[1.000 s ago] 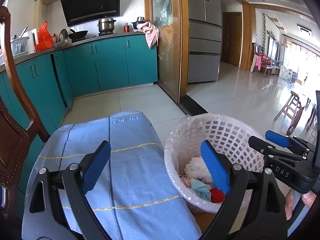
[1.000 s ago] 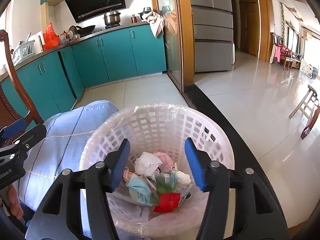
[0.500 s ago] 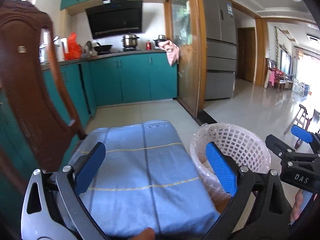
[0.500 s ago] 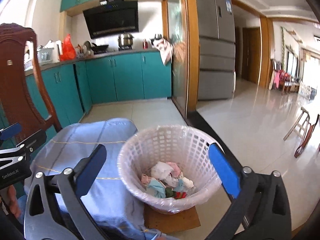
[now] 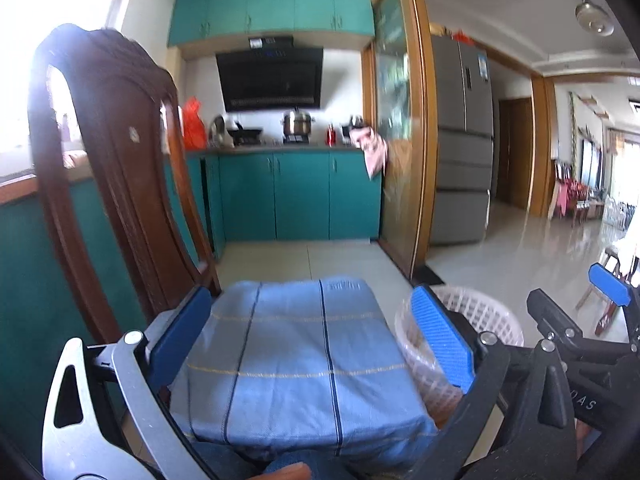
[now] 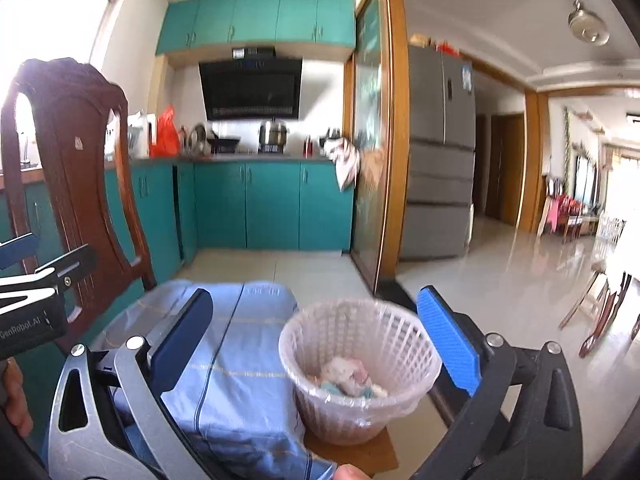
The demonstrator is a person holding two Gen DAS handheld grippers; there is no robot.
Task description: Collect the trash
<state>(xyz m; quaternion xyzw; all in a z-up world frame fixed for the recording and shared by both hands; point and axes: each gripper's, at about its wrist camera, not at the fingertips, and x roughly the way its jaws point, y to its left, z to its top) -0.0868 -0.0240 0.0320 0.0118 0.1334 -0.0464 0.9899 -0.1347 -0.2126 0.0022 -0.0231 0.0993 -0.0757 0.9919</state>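
Both the left tool (image 5: 308, 344) and right tool (image 6: 316, 340), released and empty, have pulled back from the filled basket (image 6: 360, 364), suggesting collection is finished.

Both wrist cams side by side, looking level across the blue cloth (image 5: 292, 360) toward the teal cabinets (image 6: 260, 208); basket (image 6: 360, 360) close in both.

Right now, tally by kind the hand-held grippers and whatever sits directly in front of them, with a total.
Hand-held gripper: 2 (left hand-held gripper, right hand-held gripper)
White basket: 1
Blue cloth: 1
Wooden chair: 1
Total: 5
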